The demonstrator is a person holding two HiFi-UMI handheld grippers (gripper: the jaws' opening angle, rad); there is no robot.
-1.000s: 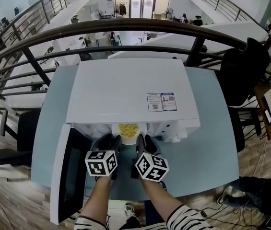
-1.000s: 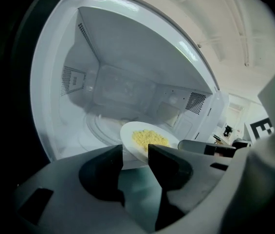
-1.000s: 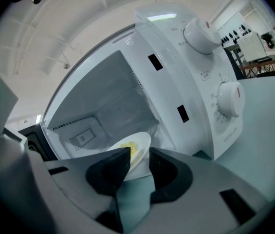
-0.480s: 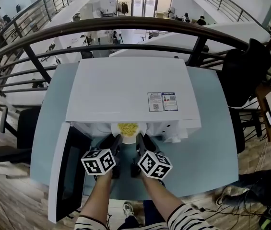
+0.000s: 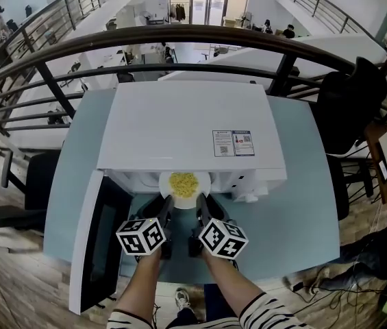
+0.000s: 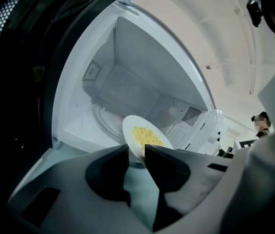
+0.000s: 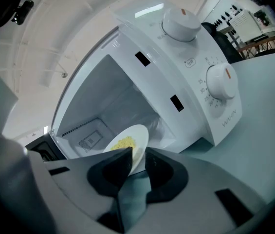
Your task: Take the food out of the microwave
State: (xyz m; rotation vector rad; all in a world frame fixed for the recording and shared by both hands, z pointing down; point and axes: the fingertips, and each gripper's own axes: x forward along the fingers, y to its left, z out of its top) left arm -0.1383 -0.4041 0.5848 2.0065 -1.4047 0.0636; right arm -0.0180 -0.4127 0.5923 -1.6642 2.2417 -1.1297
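A white plate (image 5: 184,184) of yellow food sticks out of the front of the open white microwave (image 5: 186,129). My left gripper (image 5: 167,201) takes its near-left rim and my right gripper (image 5: 202,201) its near-right rim. Both sets of jaws are closing on that rim. In the left gripper view the plate (image 6: 144,138) stands tilted, its edge pinched in my left gripper (image 6: 136,149). In the right gripper view the plate (image 7: 127,143) likewise has its edge between the jaws of my right gripper (image 7: 138,153). The cavity (image 6: 122,91) behind the plate holds nothing else.
The microwave door (image 5: 101,242) hangs open to the left, close beside my left arm. The oven stands on a light blue table (image 5: 296,204), its control knobs (image 7: 220,79) to the right of the opening. A dark railing (image 5: 200,40) runs behind the table.
The plate has slid out toward me and shows more fully beyond the microwave's top edge. Both grippers have drawn back slightly with it.
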